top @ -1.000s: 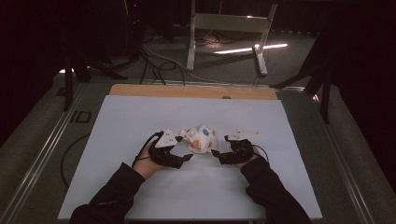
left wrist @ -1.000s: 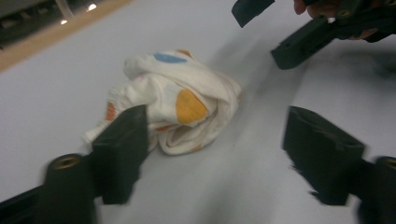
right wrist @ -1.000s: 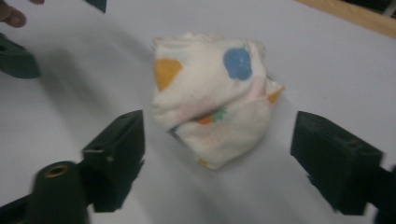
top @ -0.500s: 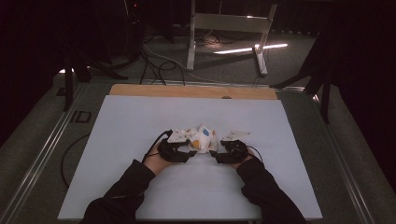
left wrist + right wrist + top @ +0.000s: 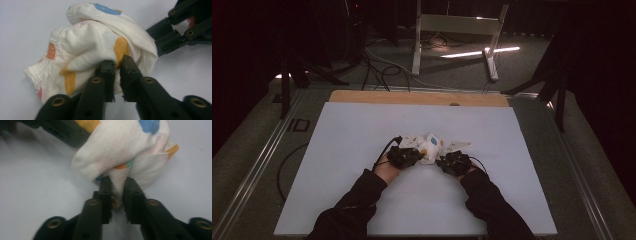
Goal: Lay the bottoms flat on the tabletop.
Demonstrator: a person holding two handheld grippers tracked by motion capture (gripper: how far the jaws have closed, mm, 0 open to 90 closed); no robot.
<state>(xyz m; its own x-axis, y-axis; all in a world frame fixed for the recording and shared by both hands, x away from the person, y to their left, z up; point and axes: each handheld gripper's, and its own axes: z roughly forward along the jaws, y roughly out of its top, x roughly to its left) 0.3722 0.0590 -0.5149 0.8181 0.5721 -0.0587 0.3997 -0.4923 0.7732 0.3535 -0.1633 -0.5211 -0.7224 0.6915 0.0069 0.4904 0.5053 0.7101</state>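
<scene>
White sheet-covered worktop (image 5: 362, 190), wooden edge along its far side, stood in a dark room; cables and a pale metal frame (image 5: 457, 30) lay on the floor beyond. Item: one small bunched cloth garment (image 5: 427, 148), cream-white, printed with orange, blue and pink patches, with gathered elastic hems visible in the left gripper view (image 5: 100, 47). It sat crumpled in a heap on the worktop near the centre, slightly toward the person's side, between the two grippers. Left gripper (image 5: 404, 156): black, held at the garment's left, jaws drawn narrow with a fold of the fabric pinched between them near an orange patch, as seen in its own view (image 5: 117, 67). Right gripper (image 5: 454, 162): black, held at the garment's right, jaws likewise narrowed on a hanging fold of the cloth, seen in its own view (image 5: 117, 186). Each gripper view also showed part of the opposite gripper's black linkage just beyond the garment. Dark sleeves (image 5: 357, 200) entered from the near edge, both hands close together. A cable (image 5: 384, 150) looped back from the left gripper over the sheet.
</scene>
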